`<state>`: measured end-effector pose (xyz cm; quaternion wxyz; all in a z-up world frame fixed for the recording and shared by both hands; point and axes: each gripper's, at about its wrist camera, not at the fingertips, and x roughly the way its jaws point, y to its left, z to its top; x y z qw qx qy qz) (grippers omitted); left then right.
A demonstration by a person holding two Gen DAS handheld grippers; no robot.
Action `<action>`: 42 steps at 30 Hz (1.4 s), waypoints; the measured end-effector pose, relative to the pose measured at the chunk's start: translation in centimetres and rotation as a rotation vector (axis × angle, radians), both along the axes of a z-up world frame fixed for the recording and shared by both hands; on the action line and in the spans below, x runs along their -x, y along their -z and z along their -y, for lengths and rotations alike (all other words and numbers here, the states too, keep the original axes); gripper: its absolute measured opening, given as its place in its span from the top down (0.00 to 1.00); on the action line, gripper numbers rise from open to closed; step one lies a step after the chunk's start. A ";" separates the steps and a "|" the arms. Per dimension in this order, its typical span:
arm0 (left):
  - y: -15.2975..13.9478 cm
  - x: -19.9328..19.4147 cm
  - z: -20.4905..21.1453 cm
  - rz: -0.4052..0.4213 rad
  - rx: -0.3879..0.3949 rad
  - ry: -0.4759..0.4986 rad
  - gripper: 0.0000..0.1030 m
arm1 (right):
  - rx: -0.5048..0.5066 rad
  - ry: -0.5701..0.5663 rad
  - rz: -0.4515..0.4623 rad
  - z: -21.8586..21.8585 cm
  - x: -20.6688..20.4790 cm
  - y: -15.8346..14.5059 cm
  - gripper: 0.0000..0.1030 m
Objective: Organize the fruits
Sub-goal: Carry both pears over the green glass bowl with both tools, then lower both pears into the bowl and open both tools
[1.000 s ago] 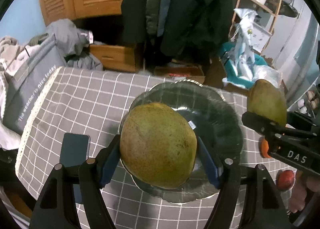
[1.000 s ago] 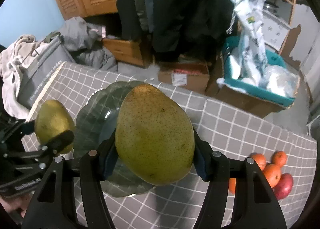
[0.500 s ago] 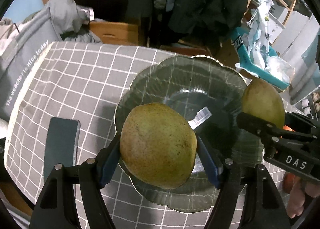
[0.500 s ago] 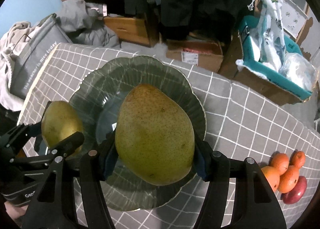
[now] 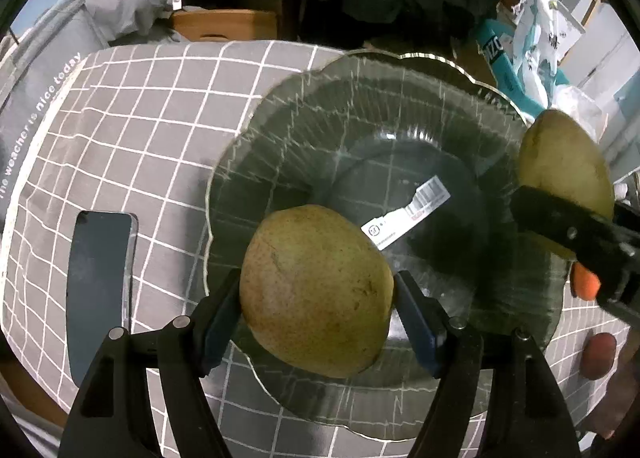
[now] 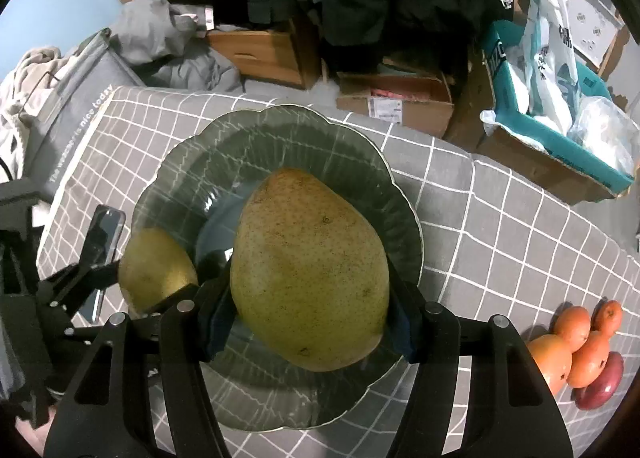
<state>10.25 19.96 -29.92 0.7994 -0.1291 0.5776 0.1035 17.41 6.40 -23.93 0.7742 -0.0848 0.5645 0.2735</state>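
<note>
Two pears hang over the empty glass plate [image 6: 400,193], one clamped in each gripper's jaws: left gripper [image 5: 318,294], right gripper [image 6: 308,306]. Oranges [image 6: 576,342] wait on the table, unsorted.

Plate [image 6: 404,213] near the tablecloth's [image 6: 500,242] far edge; phone [image 6: 105,236] just beside its left rim; oranges [image 6: 576,342] and apple [image 6: 602,384] clustered, touching, towards the right edge, well apart from the plate.
</note>
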 end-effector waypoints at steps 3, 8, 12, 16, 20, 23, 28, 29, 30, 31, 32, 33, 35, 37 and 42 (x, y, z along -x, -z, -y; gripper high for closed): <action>0.2 -0.1 0.5 -0.007 -0.016 0.017 0.26 | -0.001 0.003 -0.002 0.0 0.0 0.0 0.38; 0.5 -0.2 0.3 -0.016 0.002 0.009 0.26 | -0.002 0.007 -0.002 0.1 -0.1 -0.1 0.38; -1.0 0.0 0.2 0.042 -0.007 0.009 0.09 | -0.004 0.010 -0.010 0.2 -0.2 -0.1 0.38; -1.9 0.4 0.1 0.051 -0.007 0.009 0.09 | -0.007 0.010 -0.018 0.2 -0.3 0.0 0.38; -2.7 1.0 -0.5 0.056 -0.016 -0.013 0.09 | -0.003 0.009 -0.027 -0.2 -0.3 0.2 0.38; -3.2 1.6 -1.5 0.061 -0.007 -0.046 0.09 | 0.003 0.008 -0.031 -0.5 -0.3 0.4 0.38; -3.7 2.6 -3.1 0.065 -0.019 -0.102 0.09 | 0.037 -0.014 -0.039 -1.5 0.2 1.2 0.38; -3.7 2.8 -3.5 0.064 -0.016 -0.114 0.09 | 0.048 -0.022 -0.041 -1.8 0.3 1.4 0.38; -3.7 3.0 -3.8 0.063 -0.013 -0.123 0.09 | 0.056 -0.028 -0.042 -2.0 0.5 1.5 0.38; -3.7 3.1 -4.0 0.063 -0.009 -0.131 0.09 | 0.065 -0.035 -0.046 -2.3 0.6 1.7 0.38; -3.7 3.1 -4.1 0.062 -0.005 -0.137 0.09 | 0.071 -0.041 -0.050 -2.5 0.8 1.9 0.38; -3.8 3.2 -4.3 0.062 -0.003 -0.143 0.09 | 0.078 -0.047 -0.054 -2.7 0.9 2.1 0.37; -3.9 3.5 -4.5 0.067 -0.003 -0.147 0.09 | 0.095 -0.058 -0.058 -3.1 1.1 2.6 0.37; -4.1 3.7 -4.6 0.069 -0.008 -0.145 0.09 | 0.110 -0.061 -0.068 -3.4 1.2 3.0 0.36; -4.3 4.0 -4.8 0.068 -0.009 -0.143 0.09 | 0.136 -0.065 -0.068 -3.9 1.5 3.6 0.35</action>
